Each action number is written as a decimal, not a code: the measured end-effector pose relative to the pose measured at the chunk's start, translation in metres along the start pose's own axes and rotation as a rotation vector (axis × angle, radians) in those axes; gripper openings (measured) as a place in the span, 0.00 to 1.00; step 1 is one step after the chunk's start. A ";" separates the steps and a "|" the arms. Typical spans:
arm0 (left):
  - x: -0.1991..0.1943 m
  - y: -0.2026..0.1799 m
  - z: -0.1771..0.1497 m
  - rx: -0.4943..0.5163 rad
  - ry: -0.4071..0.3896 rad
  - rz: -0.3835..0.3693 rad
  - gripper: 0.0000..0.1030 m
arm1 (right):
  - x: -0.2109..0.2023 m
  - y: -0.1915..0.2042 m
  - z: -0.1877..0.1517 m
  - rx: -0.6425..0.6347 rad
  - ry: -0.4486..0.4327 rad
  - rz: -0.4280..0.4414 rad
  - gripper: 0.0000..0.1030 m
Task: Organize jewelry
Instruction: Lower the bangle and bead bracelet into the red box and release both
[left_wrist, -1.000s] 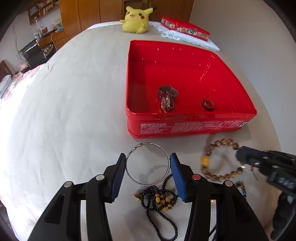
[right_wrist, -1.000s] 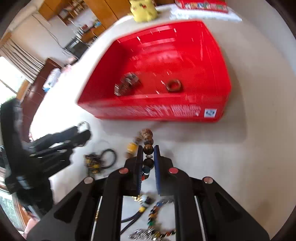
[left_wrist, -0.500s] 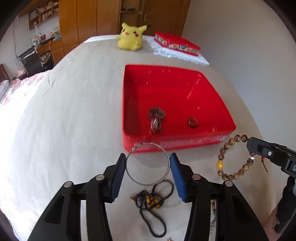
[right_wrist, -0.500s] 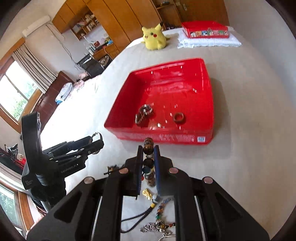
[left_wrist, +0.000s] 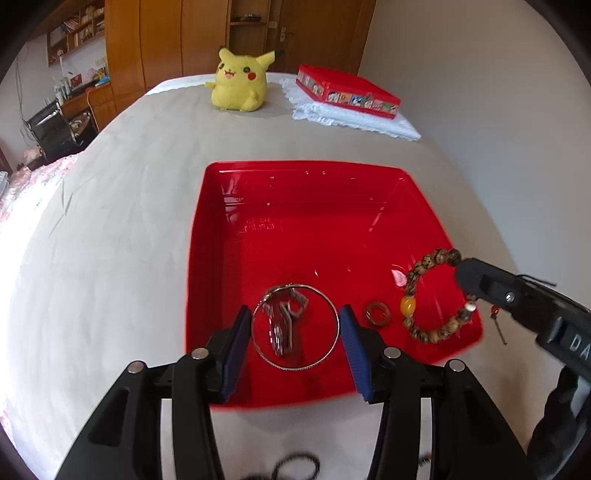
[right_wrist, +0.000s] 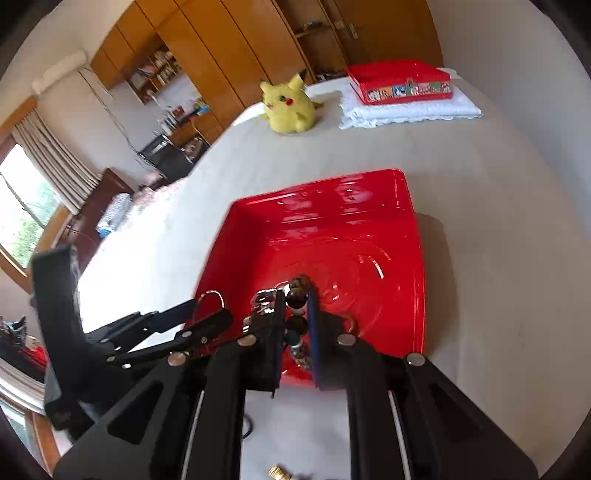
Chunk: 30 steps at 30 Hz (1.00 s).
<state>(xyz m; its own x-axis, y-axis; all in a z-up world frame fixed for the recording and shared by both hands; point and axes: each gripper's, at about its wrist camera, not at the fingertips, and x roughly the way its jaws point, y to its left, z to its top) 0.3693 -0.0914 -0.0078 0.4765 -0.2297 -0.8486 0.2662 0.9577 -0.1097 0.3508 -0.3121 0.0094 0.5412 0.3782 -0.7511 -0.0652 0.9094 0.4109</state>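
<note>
My left gripper is shut on a thin silver bangle, held level above the near part of the red tray. My right gripper is shut on a brown beaded bracelet with a yellow bead, which hangs over the tray's right side in the left wrist view. In the tray lie a silver keychain-like piece and a brown ring. The left gripper also shows in the right wrist view, holding the bangle over the tray's left edge.
A yellow Pikachu plush and a red tin on a white cloth sit at the bed's far end. A black bead necklace lies on the sheet just below the left gripper. A small gold piece lies near the right gripper.
Both grippers have risen and moved forward with their jewelry, from above the sheet in front of the tray to above the tray's inside.
</note>
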 end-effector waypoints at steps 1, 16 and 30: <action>0.009 0.001 0.003 -0.006 0.014 -0.002 0.48 | 0.008 -0.001 0.002 -0.002 0.011 0.000 0.10; 0.060 0.008 0.022 -0.043 0.064 0.025 0.48 | 0.055 -0.013 0.015 -0.009 0.063 -0.059 0.13; -0.018 0.021 0.010 -0.064 -0.047 0.017 0.50 | -0.004 -0.011 0.010 -0.034 -0.048 -0.080 0.14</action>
<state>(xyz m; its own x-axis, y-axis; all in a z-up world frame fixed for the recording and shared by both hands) 0.3748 -0.0689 0.0102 0.5195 -0.2193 -0.8258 0.2039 0.9704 -0.1294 0.3580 -0.3249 0.0133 0.5857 0.2959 -0.7546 -0.0480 0.9420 0.3321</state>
